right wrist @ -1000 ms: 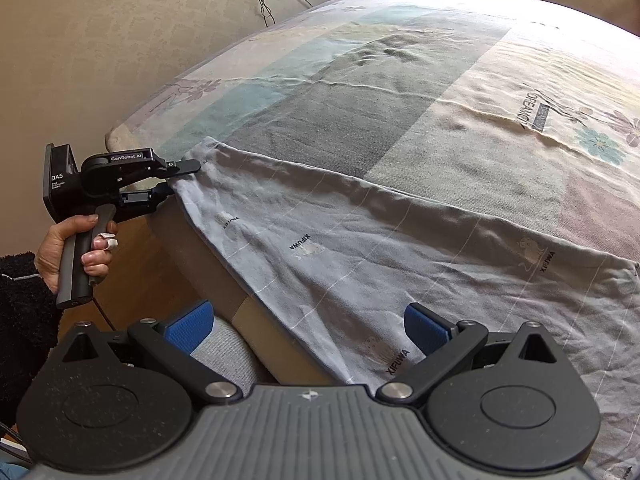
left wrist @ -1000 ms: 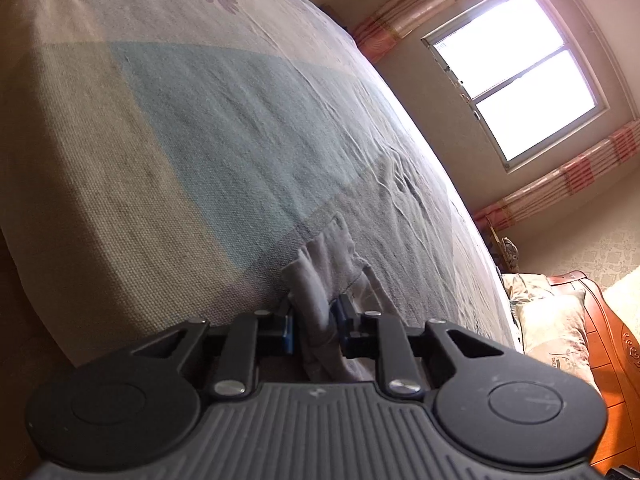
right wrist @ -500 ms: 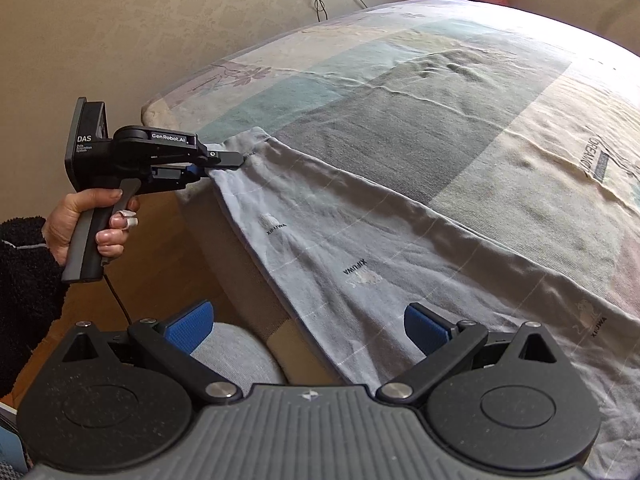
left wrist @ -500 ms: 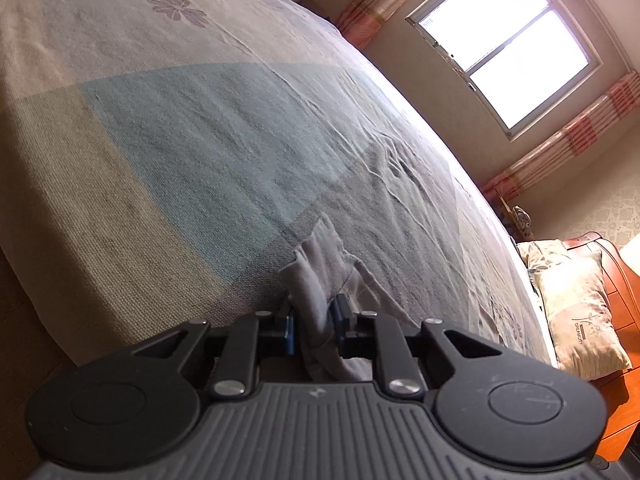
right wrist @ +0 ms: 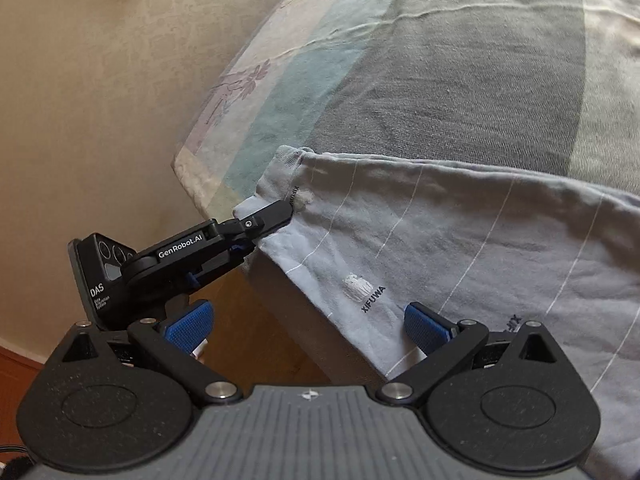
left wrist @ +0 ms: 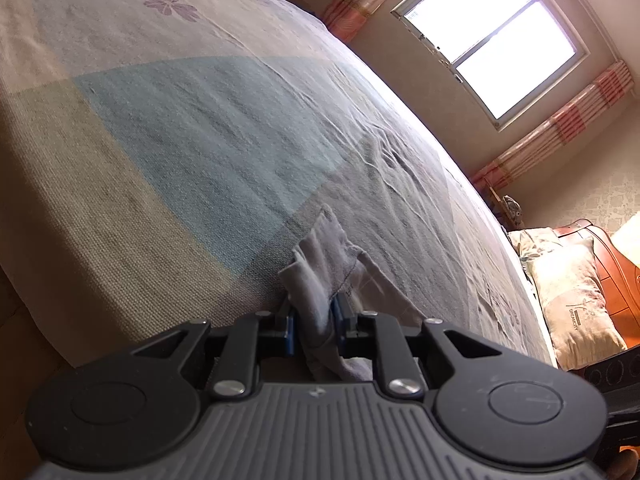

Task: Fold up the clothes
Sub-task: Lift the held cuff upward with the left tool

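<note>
The left gripper (left wrist: 314,322) pinches 1 corner of the pale garment (right wrist: 460,240) taut across the bed (left wrist: 200,120), while the right gripper (right wrist: 308,326) gapes empty nearby.

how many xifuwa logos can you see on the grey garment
3 in the right wrist view, on the grey garment: one beside the white patch, one partly hidden behind the right gripper's right finger, one at the corner clamped by the left gripper. More may be hidden.
</note>
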